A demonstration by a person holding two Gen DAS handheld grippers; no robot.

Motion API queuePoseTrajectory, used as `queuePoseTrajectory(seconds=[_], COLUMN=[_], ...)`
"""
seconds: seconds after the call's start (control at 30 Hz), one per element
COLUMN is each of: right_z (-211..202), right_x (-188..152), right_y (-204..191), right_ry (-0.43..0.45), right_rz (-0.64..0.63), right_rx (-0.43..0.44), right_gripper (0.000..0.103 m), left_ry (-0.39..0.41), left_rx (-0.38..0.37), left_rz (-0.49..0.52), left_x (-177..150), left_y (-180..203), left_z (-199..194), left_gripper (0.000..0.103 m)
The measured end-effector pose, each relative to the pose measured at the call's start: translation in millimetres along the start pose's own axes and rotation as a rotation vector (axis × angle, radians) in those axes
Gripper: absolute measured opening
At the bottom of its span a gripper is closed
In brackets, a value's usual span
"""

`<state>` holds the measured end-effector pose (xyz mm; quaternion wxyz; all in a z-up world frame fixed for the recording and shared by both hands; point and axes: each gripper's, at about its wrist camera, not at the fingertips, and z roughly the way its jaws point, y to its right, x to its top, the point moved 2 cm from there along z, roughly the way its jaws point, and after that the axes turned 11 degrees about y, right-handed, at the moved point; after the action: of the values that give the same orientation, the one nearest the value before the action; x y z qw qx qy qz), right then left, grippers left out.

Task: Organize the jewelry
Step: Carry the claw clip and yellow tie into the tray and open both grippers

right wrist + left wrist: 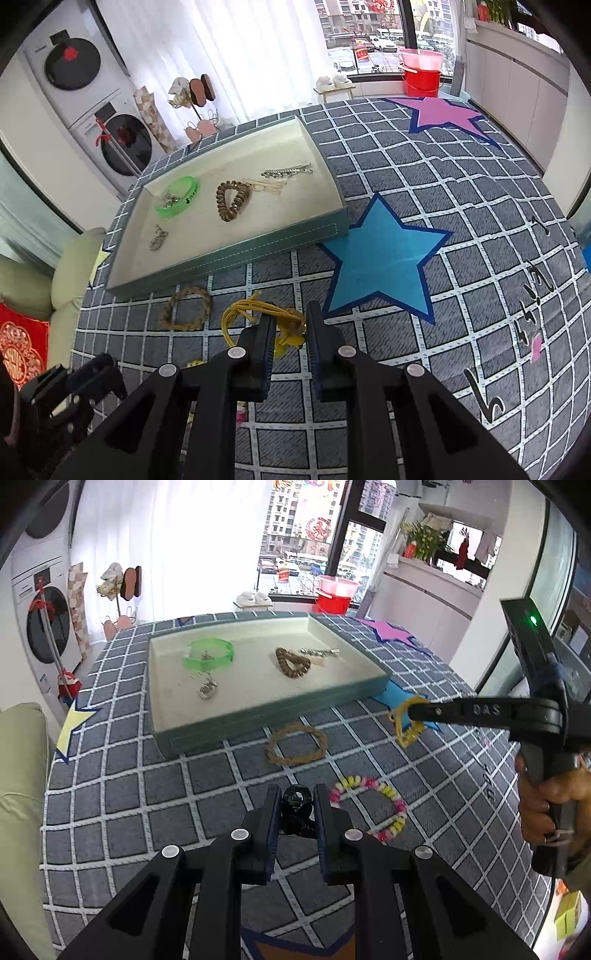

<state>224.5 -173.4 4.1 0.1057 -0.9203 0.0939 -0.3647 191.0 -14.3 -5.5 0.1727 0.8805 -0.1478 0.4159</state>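
On checked cloth point(369, 177), right gripper point(290, 328) spreads around light, floppy yellow cord bracelet point(258, 314); pinch its knot. Left gripper point(297, 805) perhaps grips a black piece point(297, 801).

Bright daylight, both views. Light comes from the window point(314, 535) and white curtains point(166, 542) at back; curtains blown out to near pure white, no detail. Shadows soft and faint on the grid cloth point(147, 794); tray point(369, 686) walls throw only a weak shade inside. Strong fisheye bend: grid lines curve hard toward edges, black vignette in the corners. Centre sharp; slight softness and smear at the rims. Green LED point(533, 620) glows w/ small flare.
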Motion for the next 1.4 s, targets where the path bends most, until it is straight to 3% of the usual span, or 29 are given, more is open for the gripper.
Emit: queuePoseTrajectory(seconds=[0.37,0.67,1.0,1.4], right_z=[-2.6,29.6,83.9,132.4], right_x=[34.6,75.6,102.7,112.0], right_y=[-22.9,-34.7,-25.8,-20.0], right_ry=[0.029,0.030,-0.005,-0.039], right_rz=[-0.037,-0.043,-0.031,-0.034], right_rx=[0.029,0.040,0.007,-0.014], right_gripper=[0.018,0.018,0.018,0.018], left_ry=[0.065,0.088,0.039,-0.041], left_rx=[0.032,0.061,0.094,0.139], left_rz=[-0.039,-0.062,-0.040,-0.012], left_x=[36.8,76.1,104.0,104.3], left_y=[-28.5,-52.2,-60.8,-62.9], left_z=[1.7,30.1,91.9,148.1], left_gripper=[0.032,0.032,0.032,0.032])
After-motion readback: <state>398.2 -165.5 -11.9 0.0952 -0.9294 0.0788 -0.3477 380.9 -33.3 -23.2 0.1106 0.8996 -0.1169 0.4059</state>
